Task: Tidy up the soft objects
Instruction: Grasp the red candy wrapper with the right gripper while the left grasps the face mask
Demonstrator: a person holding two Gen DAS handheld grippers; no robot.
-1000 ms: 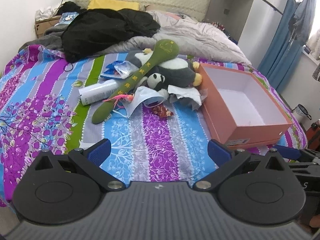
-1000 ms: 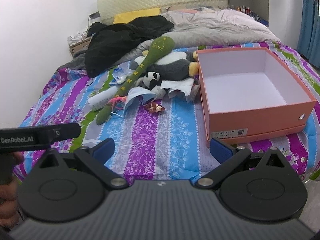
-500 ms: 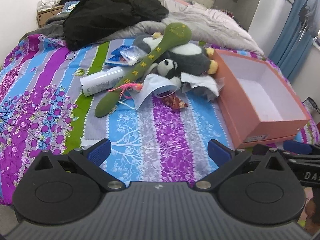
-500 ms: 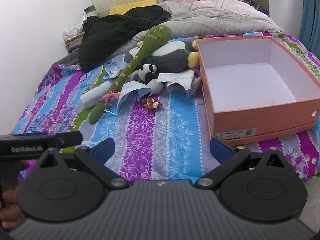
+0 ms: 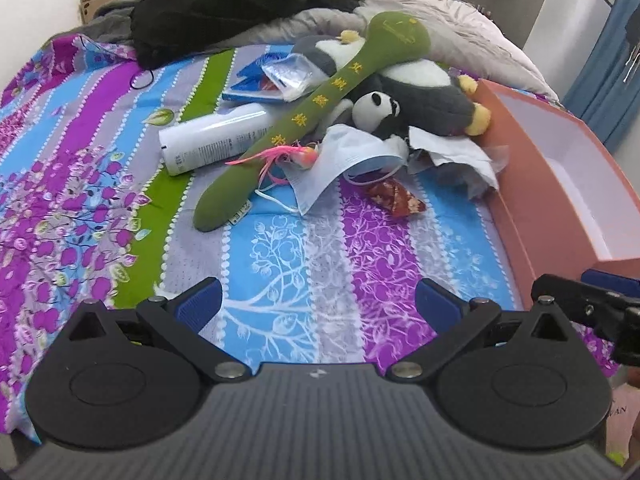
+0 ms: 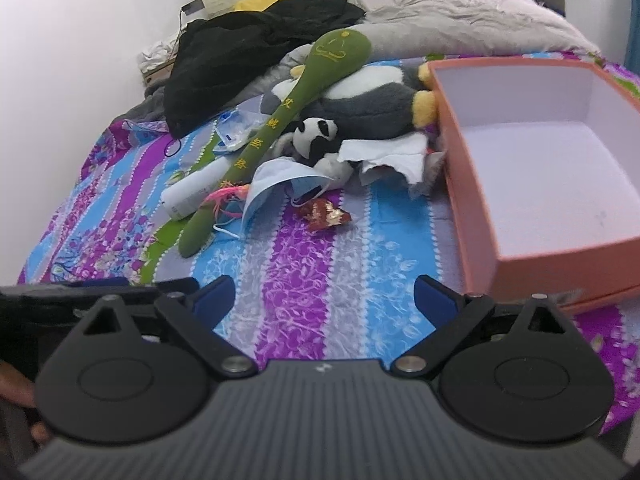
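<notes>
Left wrist view: left gripper (image 5: pixel 318 304) jaws wide apart, nothing between, over striped floral bedsheet (image 5: pixel 280 264); long green plush stick with yellow lettering (image 5: pixel 320 108) slanted across grey-white penguin plush (image 5: pixel 424 92); small panda plush (image 5: pixel 376 110) beside blue face mask (image 5: pixel 344 160); right gripper (image 6: pixel 324 298) jaws just narrowing slightly, apart, empty; open orange cardboard box (image 6: pixel 472 184) right of pile.

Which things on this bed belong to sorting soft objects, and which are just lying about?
Job:
- green plush mallet
- grey penguin plush
- small panda plush
- orange box

Lying about:
- white spray can
- face mask
- red wrapper
- black clothing
</notes>
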